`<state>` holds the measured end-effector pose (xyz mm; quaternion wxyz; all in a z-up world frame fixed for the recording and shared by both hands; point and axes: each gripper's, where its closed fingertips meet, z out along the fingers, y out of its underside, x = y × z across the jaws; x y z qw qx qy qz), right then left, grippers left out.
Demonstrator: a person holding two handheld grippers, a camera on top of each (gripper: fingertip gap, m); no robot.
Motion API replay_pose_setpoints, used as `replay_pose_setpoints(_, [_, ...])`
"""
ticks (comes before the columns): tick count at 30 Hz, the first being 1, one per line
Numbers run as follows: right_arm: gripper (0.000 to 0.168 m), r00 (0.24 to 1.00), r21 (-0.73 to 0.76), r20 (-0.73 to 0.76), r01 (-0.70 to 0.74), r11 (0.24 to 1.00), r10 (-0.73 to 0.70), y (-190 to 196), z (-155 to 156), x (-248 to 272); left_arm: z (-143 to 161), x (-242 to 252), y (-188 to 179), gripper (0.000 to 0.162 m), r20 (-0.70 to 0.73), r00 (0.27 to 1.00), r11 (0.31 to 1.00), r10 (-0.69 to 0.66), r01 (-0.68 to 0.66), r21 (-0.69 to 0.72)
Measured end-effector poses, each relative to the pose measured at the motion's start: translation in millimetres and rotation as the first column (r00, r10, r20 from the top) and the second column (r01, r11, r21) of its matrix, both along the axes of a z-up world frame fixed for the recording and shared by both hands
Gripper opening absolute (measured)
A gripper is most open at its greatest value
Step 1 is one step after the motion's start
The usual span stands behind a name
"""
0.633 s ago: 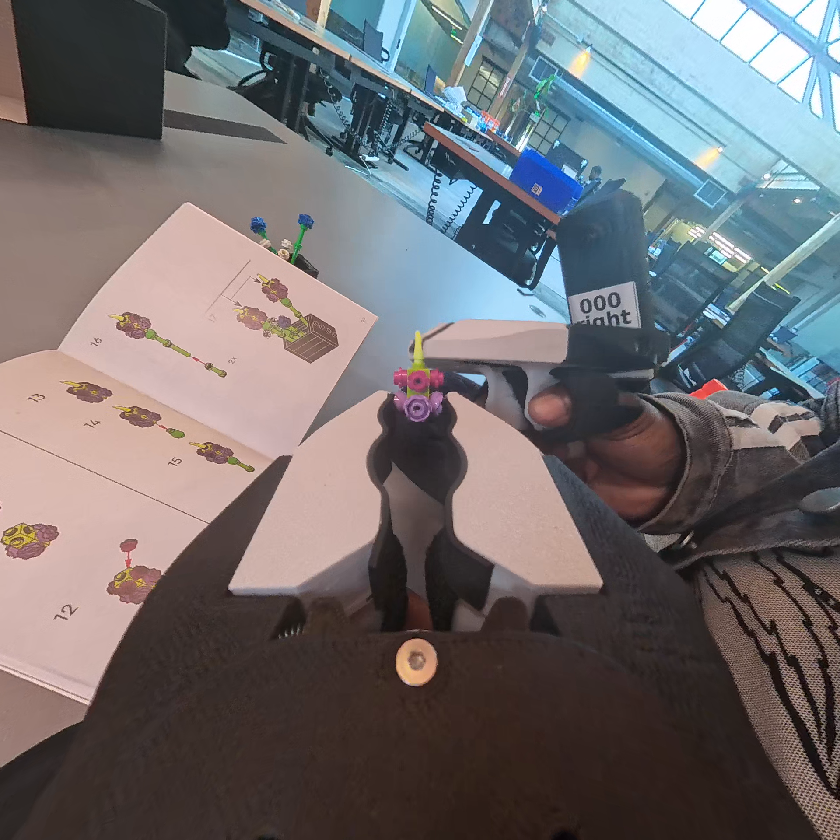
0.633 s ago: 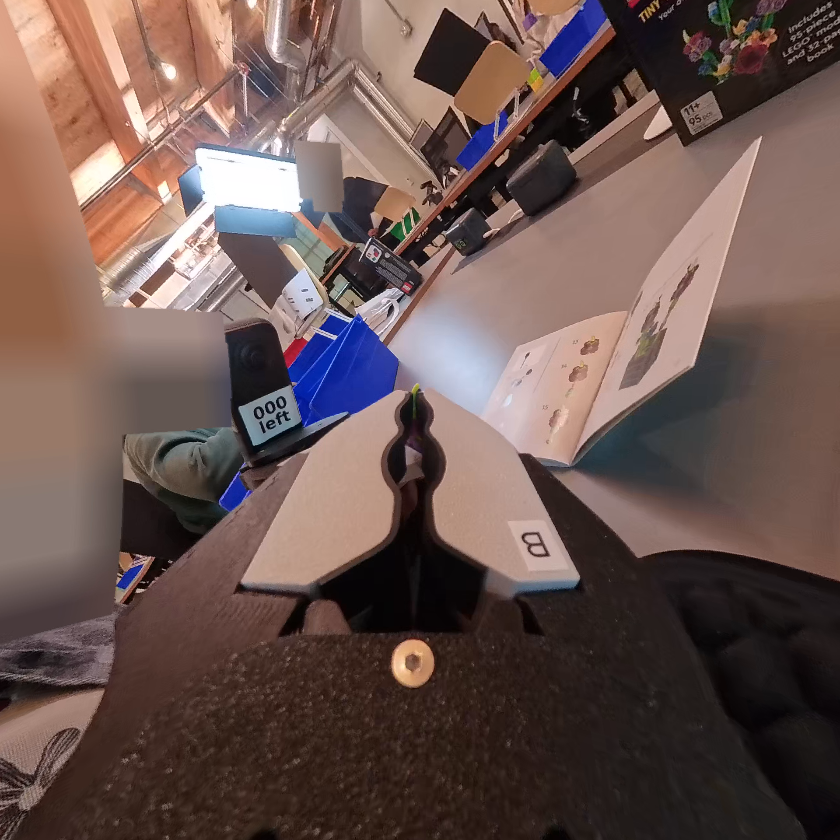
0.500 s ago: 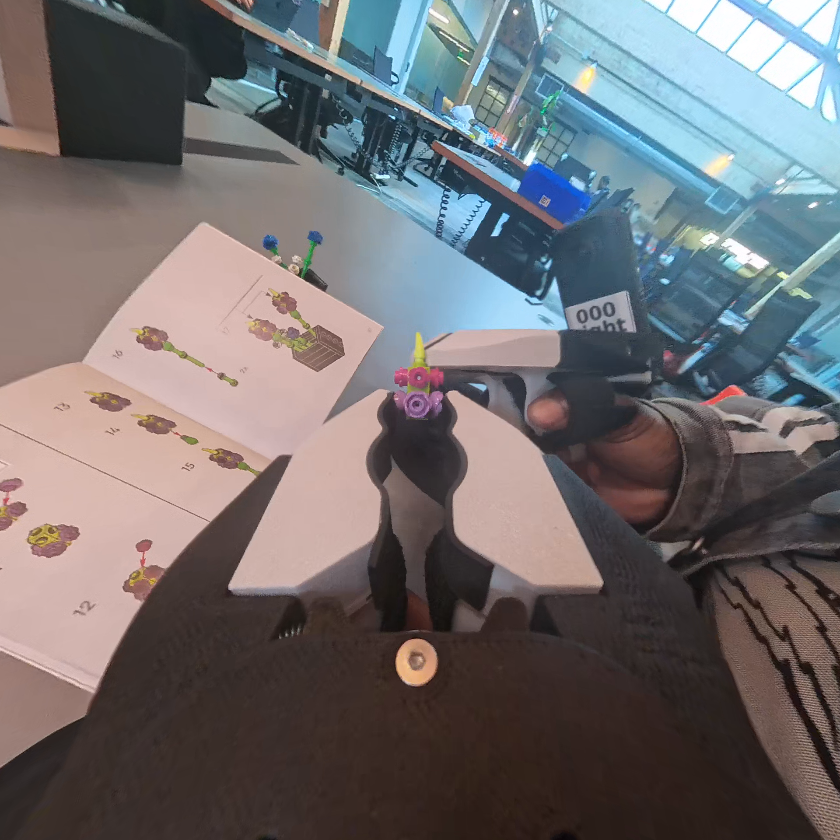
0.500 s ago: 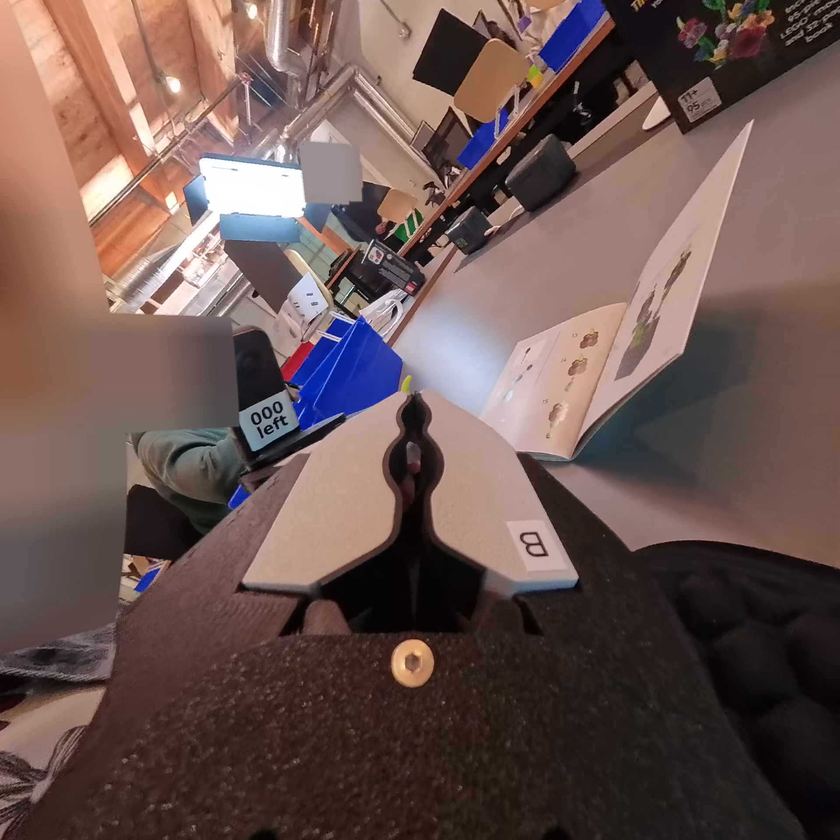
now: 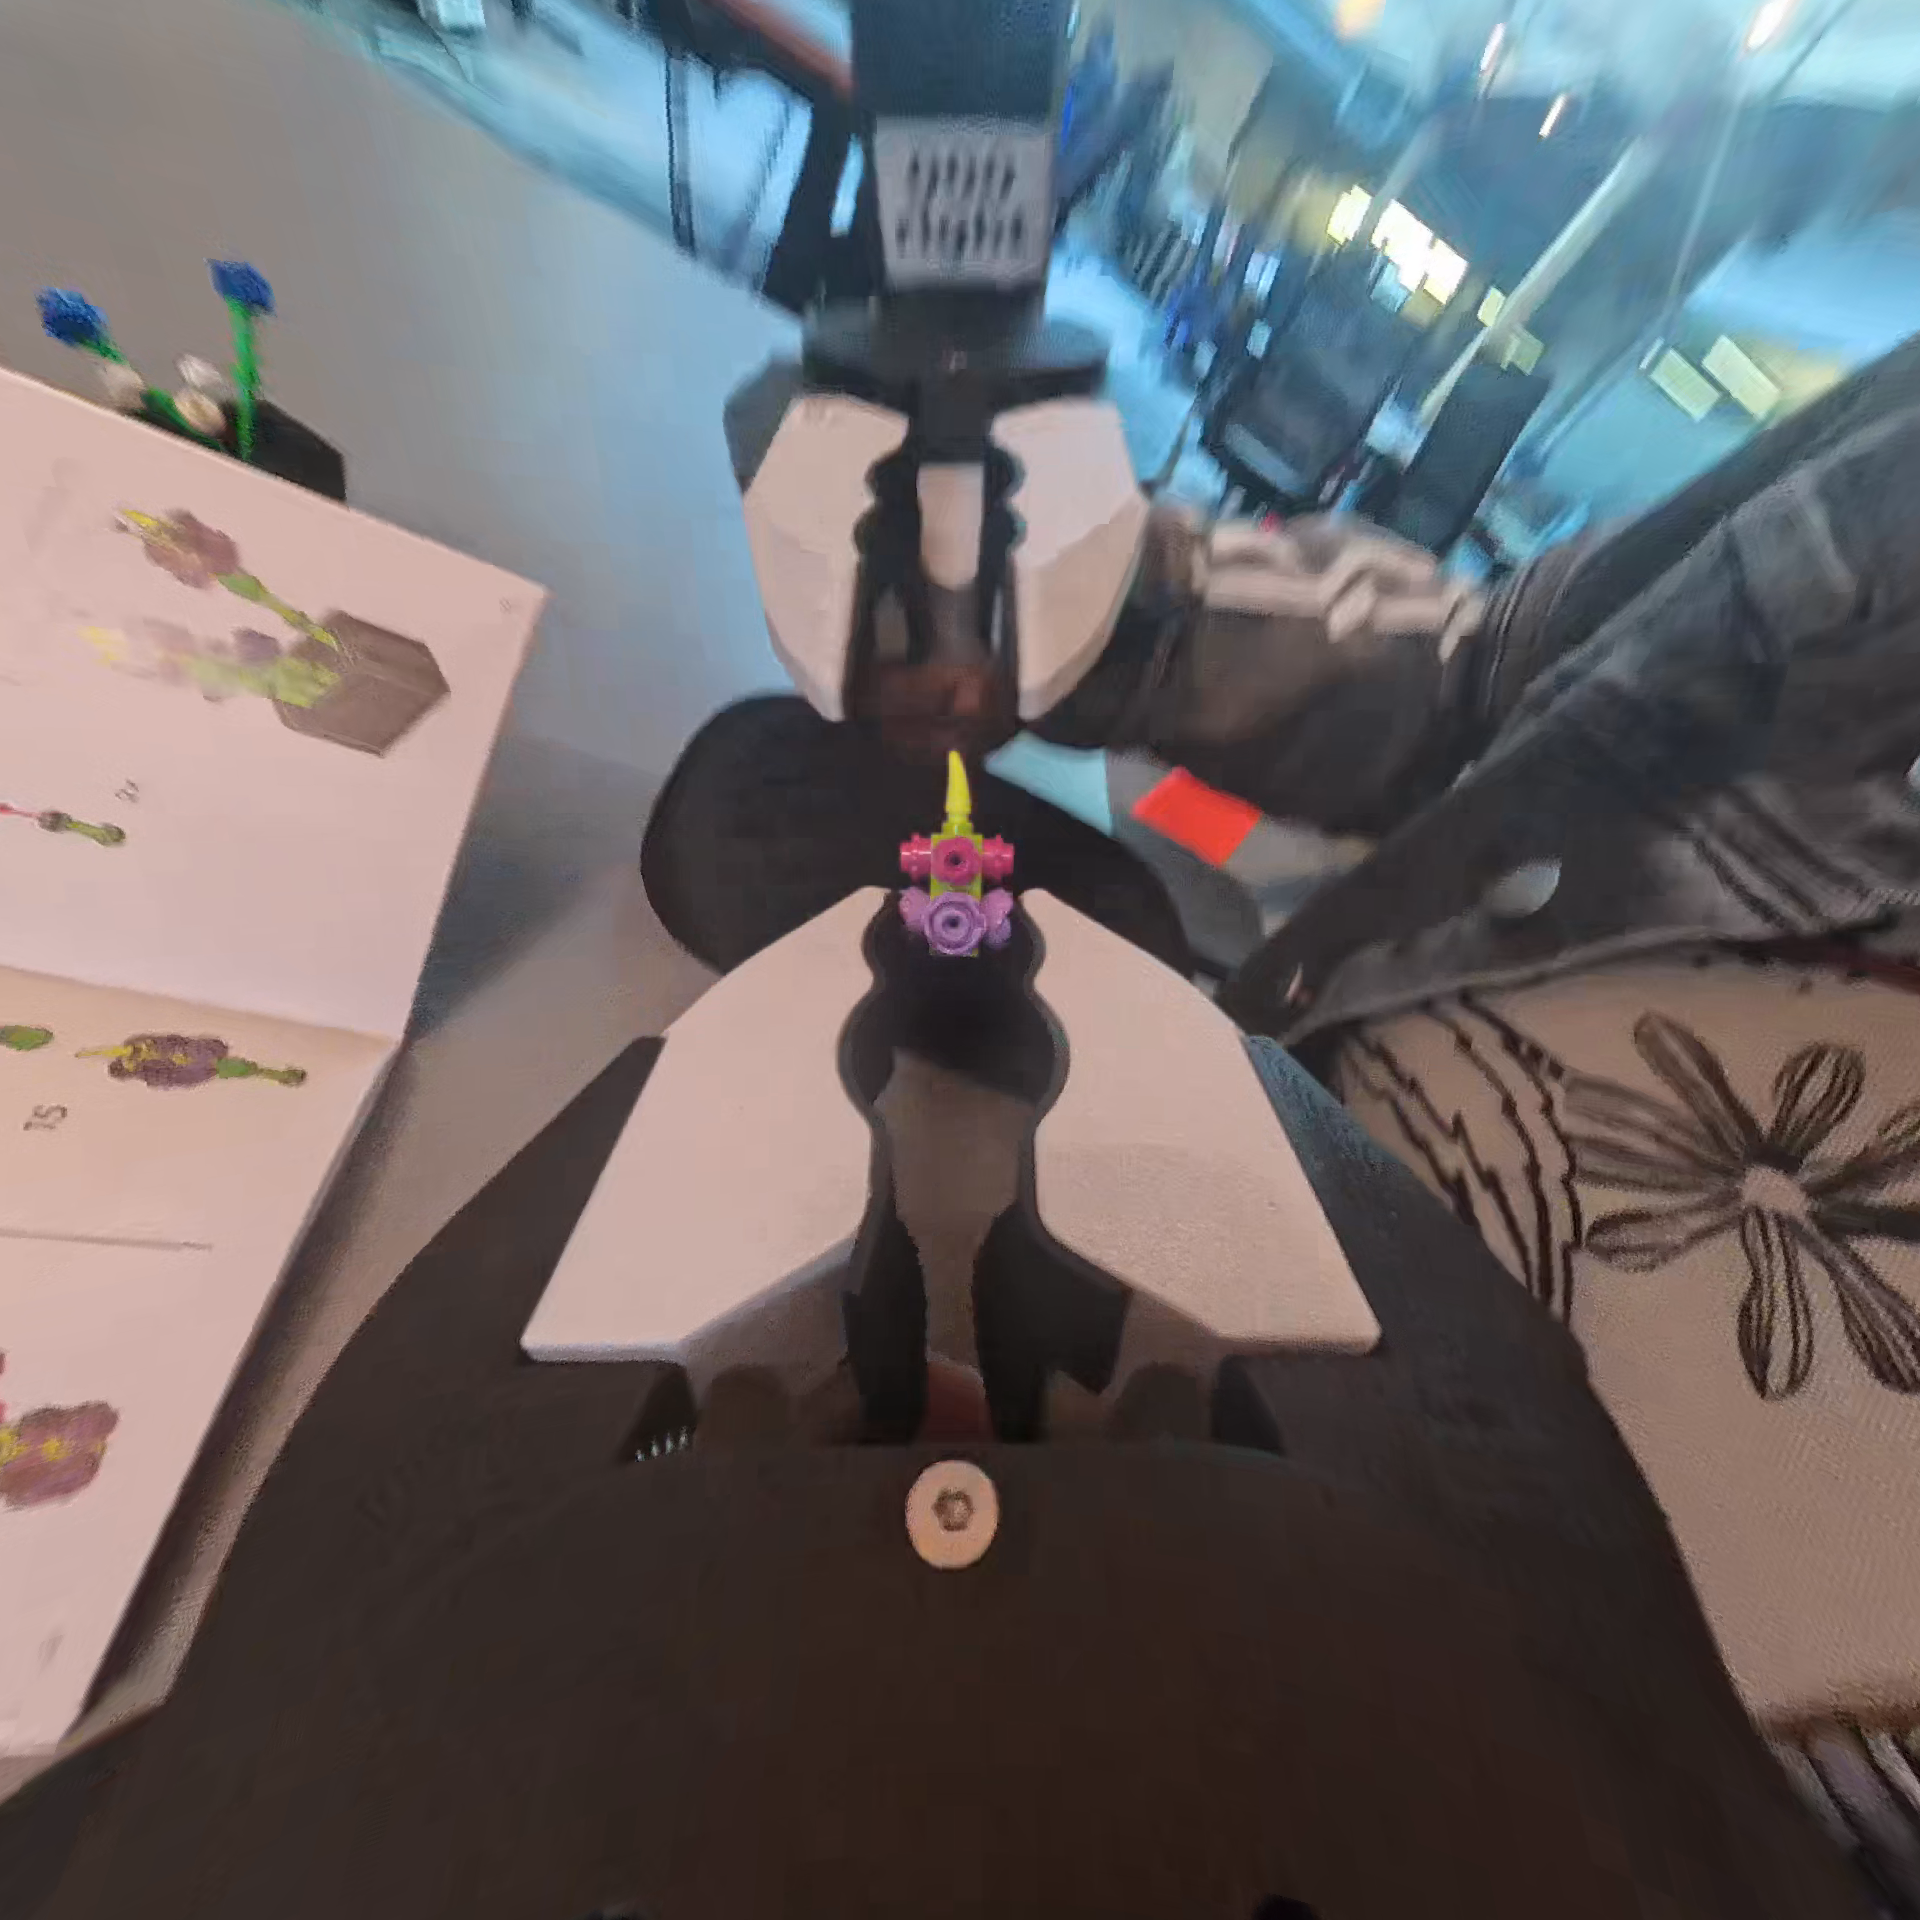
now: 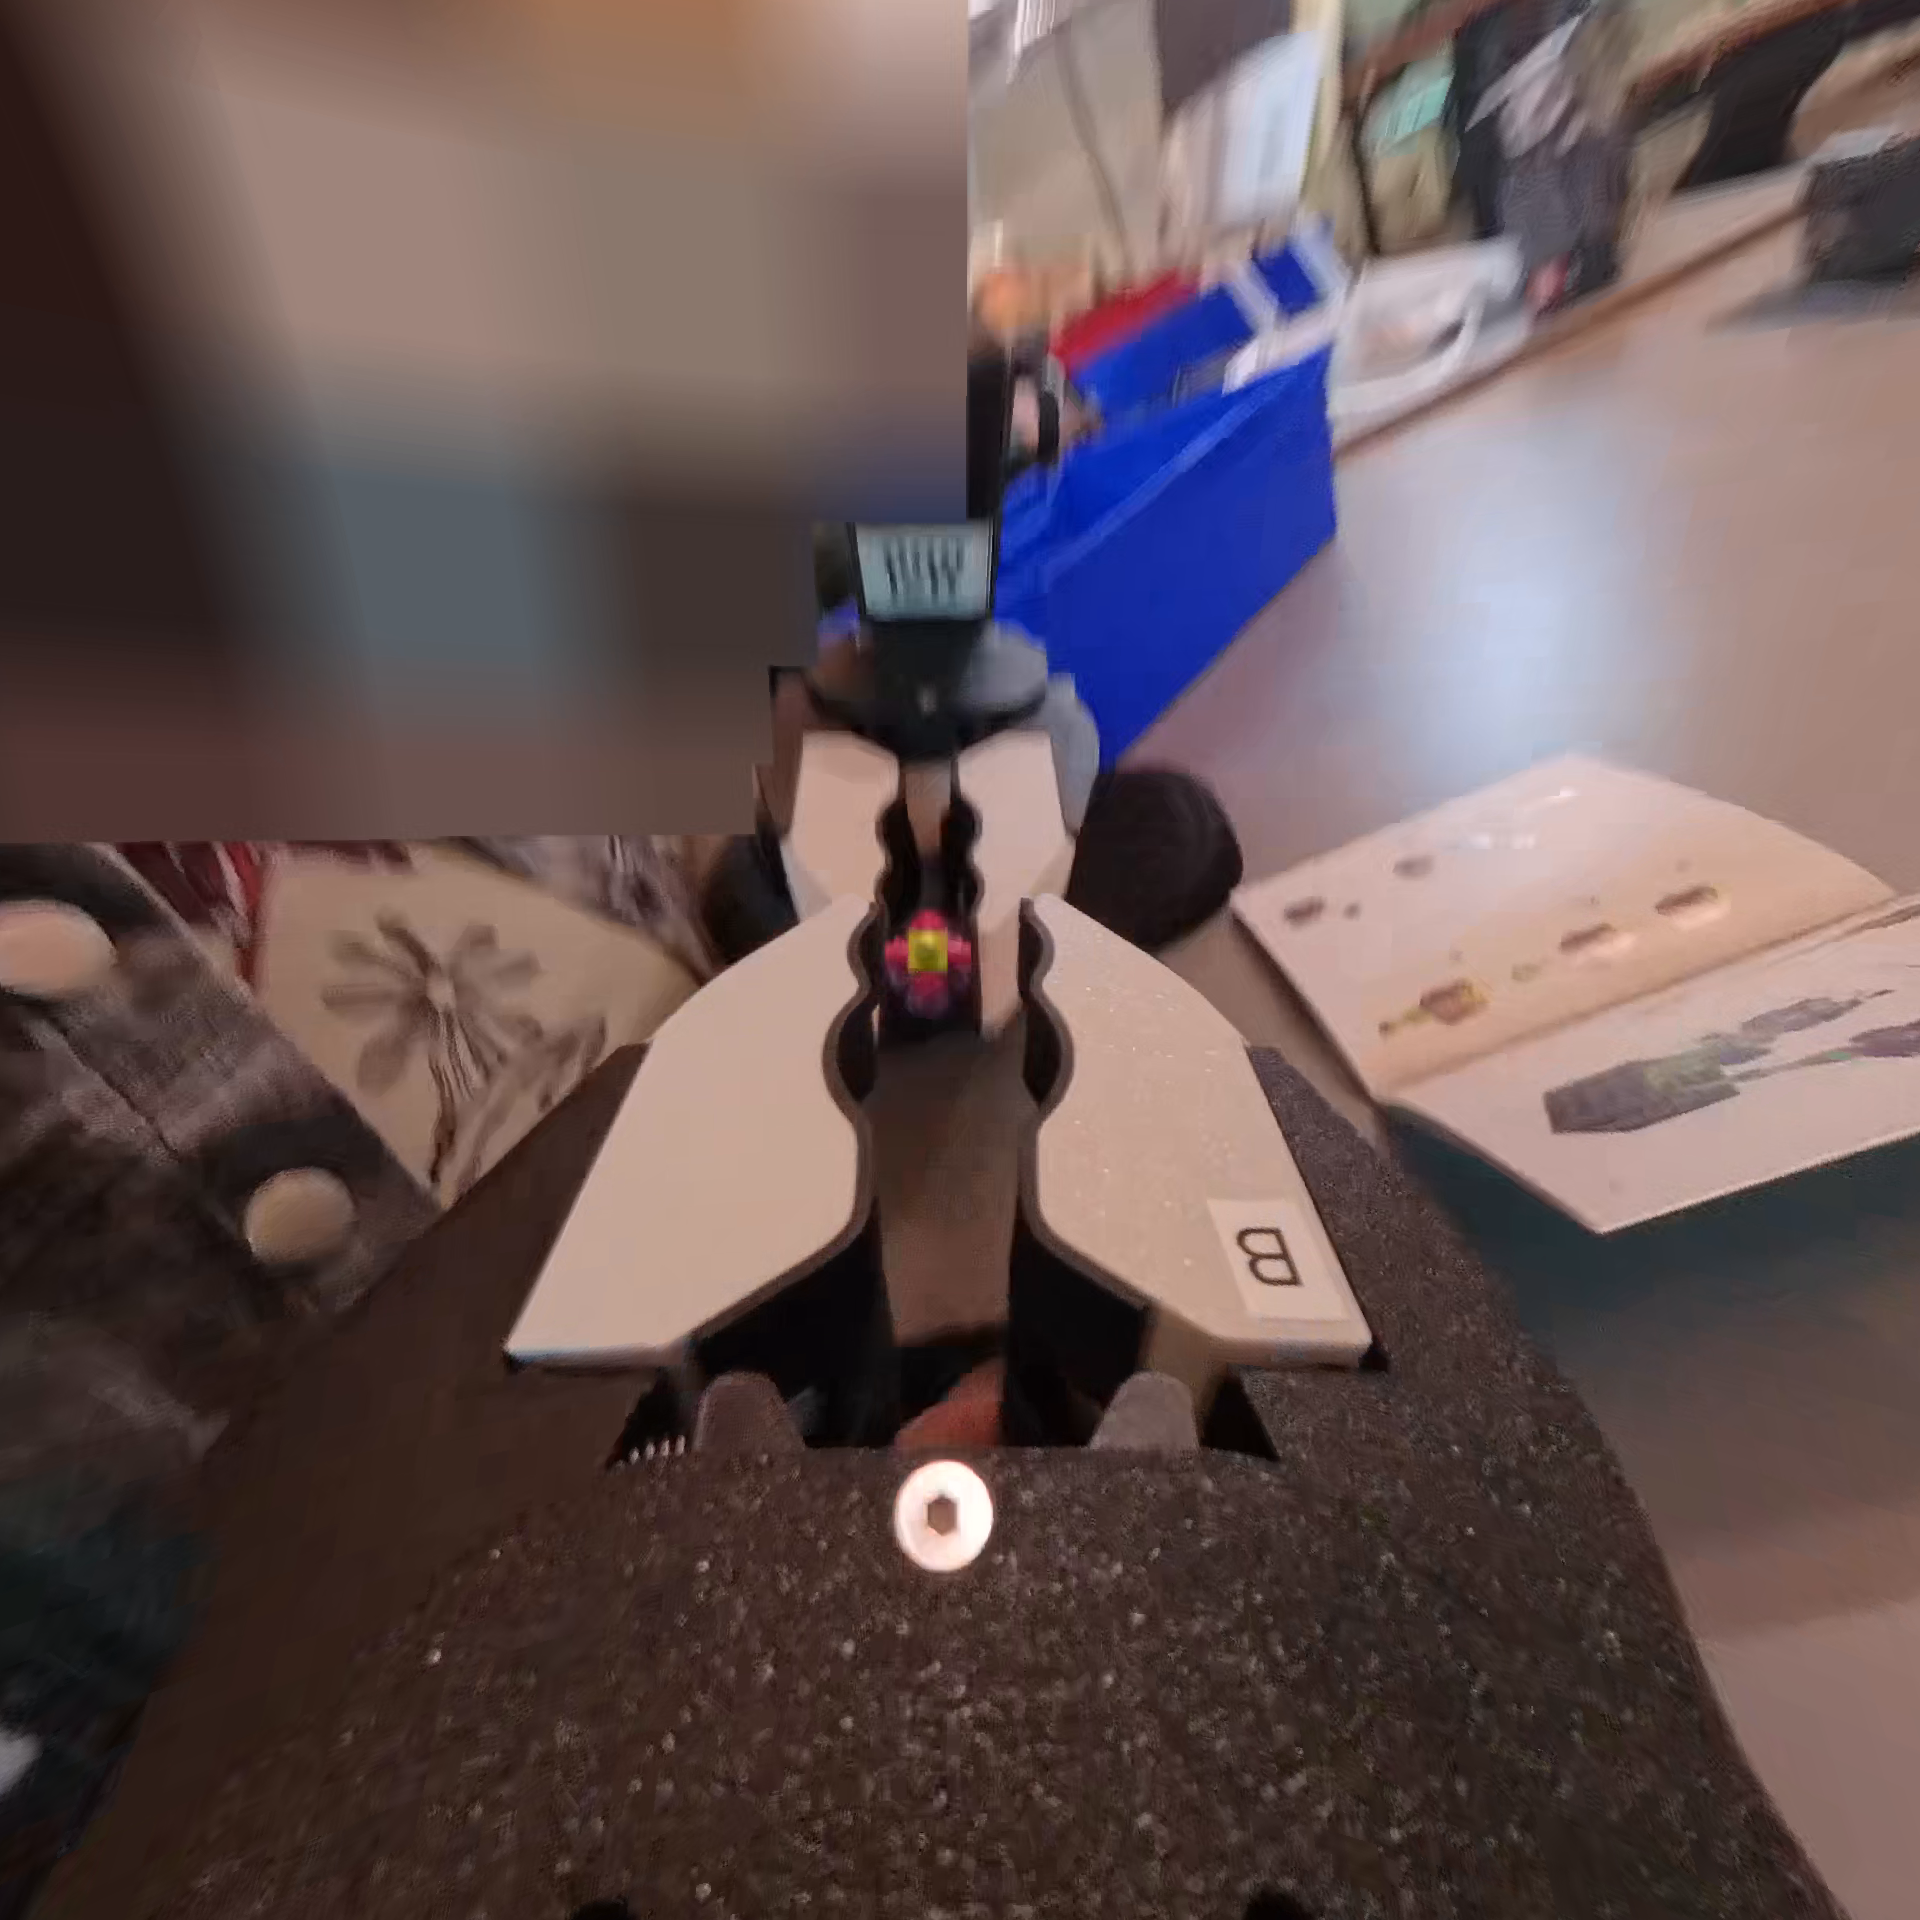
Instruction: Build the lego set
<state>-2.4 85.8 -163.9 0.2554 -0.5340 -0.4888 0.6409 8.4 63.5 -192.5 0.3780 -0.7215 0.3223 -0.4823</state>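
My left gripper (image 5: 954, 935) is shut on a small lego flower piece (image 5: 954, 883): purple blossoms at the bottom, magenta blossoms on a lime block above, and a yellow-green spike on top. It holds the piece in the air, spike pointing away. My right gripper (image 6: 943, 935) is open and empty and faces the left gripper head on. The flower piece (image 6: 928, 961) shows in the gap between the right gripper's fingertips. In the left wrist view the right gripper (image 5: 938, 717) sits just beyond the spike tip, a short way apart.
The open instruction booklet (image 5: 208, 727) lies on the grey table at the left; it also shows in the right wrist view (image 6: 1558, 987). A black pot with blue lego flowers (image 5: 208, 416) stands behind it. The person's floral shirt (image 5: 1662, 1195) is at the right. Blue bins (image 6: 1174, 540) stand beyond the table.
The right gripper has opened and swung from beside the flower piece to face the left gripper head on. The left gripper still holds the piece; both views are motion-blurred.
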Motion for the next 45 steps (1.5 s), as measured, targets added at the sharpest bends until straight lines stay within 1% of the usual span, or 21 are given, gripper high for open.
replay_pose_setpoints(1, [0.024, 0.998, 0.068, 0.058, -0.041, 0.997, 0.037, -9, -7, 2, -7, -1, -6, 0.018, -0.073, 0.997, 1.000, -0.018, 0.017, -0.010])
replay_pose_setpoints(2, [0.025, 0.995, 0.113, 0.085, -0.062, 0.992, 0.052, -15, -12, 2, -16, -4, -10, 0.018, -0.145, 0.989, 0.999, -0.028, 0.025, -0.022])
replay_pose_setpoints(3, [0.023, 0.994, 0.140, 0.083, -0.076, 0.987, 0.065, -21, -14, 1, -22, -5, -13, 0.018, -0.182, 0.983, 0.999, -0.027, 0.023, -0.023])
replay_pose_setpoints(6, [0.019, 0.992, 0.162, 0.095, -0.104, 0.981, 0.089, -31, -25, -4, -25, -6, -15, 0.018, -0.174, 0.985, 0.999, -0.020, 0.015, -0.028])
replay_pose_setpoints(7, [0.019, 0.992, 0.161, 0.089, -0.108, 0.981, 0.094, -32, -24, -4, -24, -6, -15, 0.018, -0.169, 0.985, 1.000, -0.019, 0.015, -0.026])
replay_pose_setpoints(9, [0.015, 0.996, 0.177, 0.071, -0.072, 0.981, 0.060, -29, -22, -5, -26, -6, -15, 0.019, -0.174, 0.985, 0.999, -0.019, 0.014, -0.029])
replay_pose_setpoints(12, [0.014, 0.994, 0.196, 0.094, -0.065, 0.978, 0.047, -28, -26, -6, -27, -5, -17, 0.019, -0.191, 0.981, 0.999, -0.027, 0.023, -0.022])
replay_pose_setpoints(15, [0.009, 0.992, 0.201, 0.118, -0.077, 0.977, 0.053, -29, -30, -6, -27, -5, -16, 0.019, -0.186, 0.982, 0.999, -0.026, 0.022, -0.024])
replay_pose_setpoints(25, [0.003, 0.986, 0.208, 0.156, -0.088, 0.974, 0.056, -29, -35, -6, -26, -6, -18, 0.018, -0.160, 0.986, 0.998, -0.041, 0.035, -0.043])
replay_pose_setpoints(31, [0.003, 0.967, 0.249, 0.238, -0.154, 0.956, 0.093, -34, -46, -2, -37, -5, -22, 0.018, -0.235, 0.969, 0.997, -0.072, 0.063, -0.047])
replay_pose_setpoints(36, [0.003, 0.949, 0.226, 0.287, -0.199, 0.954, 0.130, -38, -53, 0, -44, -4, -26, 0.018, -0.274, 0.957, 0.995, -0.098, 0.086, -0.056])
replay_pose_setpoints(45, [0.003, 0.933, 0.222, 0.327, -0.230, 0.948, 0.150, -42, -60, 1, -51, -4, -29, 0.017, -0.320, 0.940, 0.993, -0.118, 0.105, -0.057])
